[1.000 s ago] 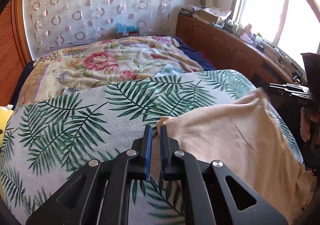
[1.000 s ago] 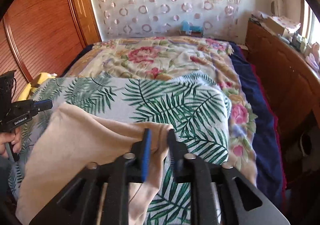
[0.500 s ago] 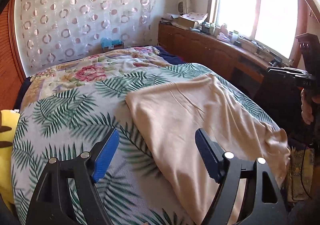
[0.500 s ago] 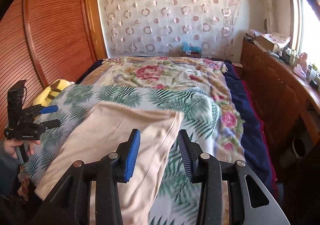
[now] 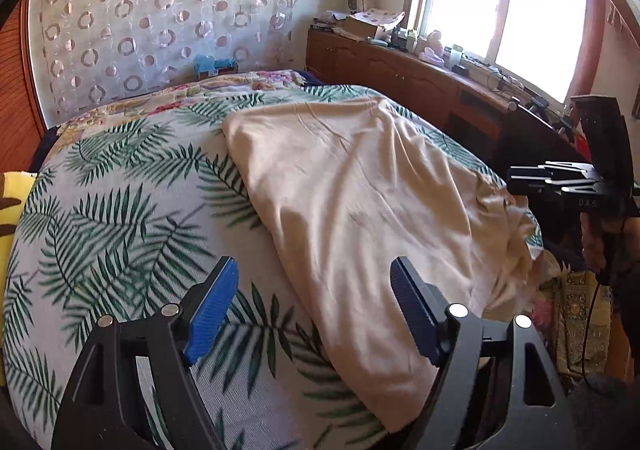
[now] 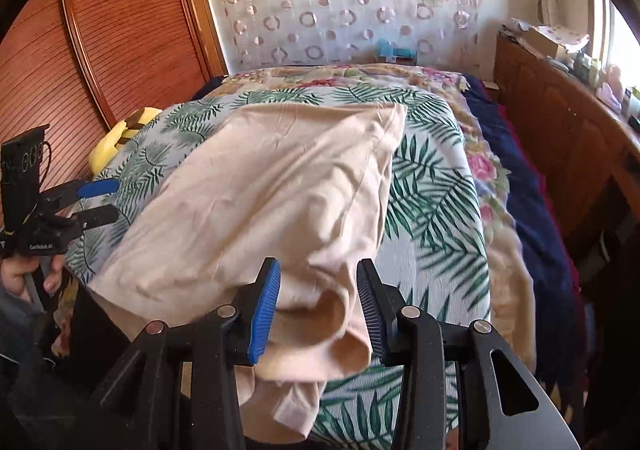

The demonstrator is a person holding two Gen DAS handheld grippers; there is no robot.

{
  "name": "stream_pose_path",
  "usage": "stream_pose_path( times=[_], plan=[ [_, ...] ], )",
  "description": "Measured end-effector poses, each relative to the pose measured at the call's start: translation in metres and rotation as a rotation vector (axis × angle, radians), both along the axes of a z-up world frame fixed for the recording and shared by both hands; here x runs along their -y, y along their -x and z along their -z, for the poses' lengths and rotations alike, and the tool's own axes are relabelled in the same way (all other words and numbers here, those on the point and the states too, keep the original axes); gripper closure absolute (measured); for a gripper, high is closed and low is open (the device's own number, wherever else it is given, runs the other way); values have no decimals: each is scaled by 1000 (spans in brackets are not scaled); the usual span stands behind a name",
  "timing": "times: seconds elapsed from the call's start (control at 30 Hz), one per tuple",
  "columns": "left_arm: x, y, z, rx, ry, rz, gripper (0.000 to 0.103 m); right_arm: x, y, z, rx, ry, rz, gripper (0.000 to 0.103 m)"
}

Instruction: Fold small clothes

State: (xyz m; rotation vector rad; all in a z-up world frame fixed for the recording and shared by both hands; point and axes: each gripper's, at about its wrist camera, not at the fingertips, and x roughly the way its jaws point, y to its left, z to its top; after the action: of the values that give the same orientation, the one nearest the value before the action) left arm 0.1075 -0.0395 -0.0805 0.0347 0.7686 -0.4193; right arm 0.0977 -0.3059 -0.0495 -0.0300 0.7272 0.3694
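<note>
Left gripper (image 5: 312,302): jaws, a second ago pinched on the far left corner of the beige garment (image 5: 360,194), now stand wide apart and clear of the cloth. Drawn back toward the near bed edge.

Right gripper (image 6: 318,306): jaws parted from their grip on the far right corner; cloth bunches loosely between them. Likewise drawn back.

Beige garment: released, now lying on the palm-print cover (image 5: 120,218).

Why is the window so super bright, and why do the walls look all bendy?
Left wrist view: sunlight blows the window out to plain white, and light and shadow patches fall across the beige cloth garment. Right wrist view: the fisheye lens bows the brown slatted wooden door and darkens the picture's corners.
</note>
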Motion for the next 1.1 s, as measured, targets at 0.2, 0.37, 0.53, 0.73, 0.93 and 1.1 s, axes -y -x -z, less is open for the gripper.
stream_pose_path(
  times=[0.2,0.37,0.53,0.73,0.93,1.1],
  plan=[
    [1,17,8,-16,-5,8,24,5,-7,7,-62,-70,42,62],
    [0,27,10,-24,7,0,24,-2,-1,13,-81,-66,29,62],
    [1,32,16,-38,20,4,24,-4,0,16,-64,-92,17,93],
    [-1,38,10,-24,29,5,24,-4,33,-9,56,-98,-7,100],
    [-3,40,9,-29,39,9,24,16,73,-26,109,-77,31,100],
    [-1,38,23,-87,47,27,24,22,89,-9,52,-70,32,100]
  ],
)
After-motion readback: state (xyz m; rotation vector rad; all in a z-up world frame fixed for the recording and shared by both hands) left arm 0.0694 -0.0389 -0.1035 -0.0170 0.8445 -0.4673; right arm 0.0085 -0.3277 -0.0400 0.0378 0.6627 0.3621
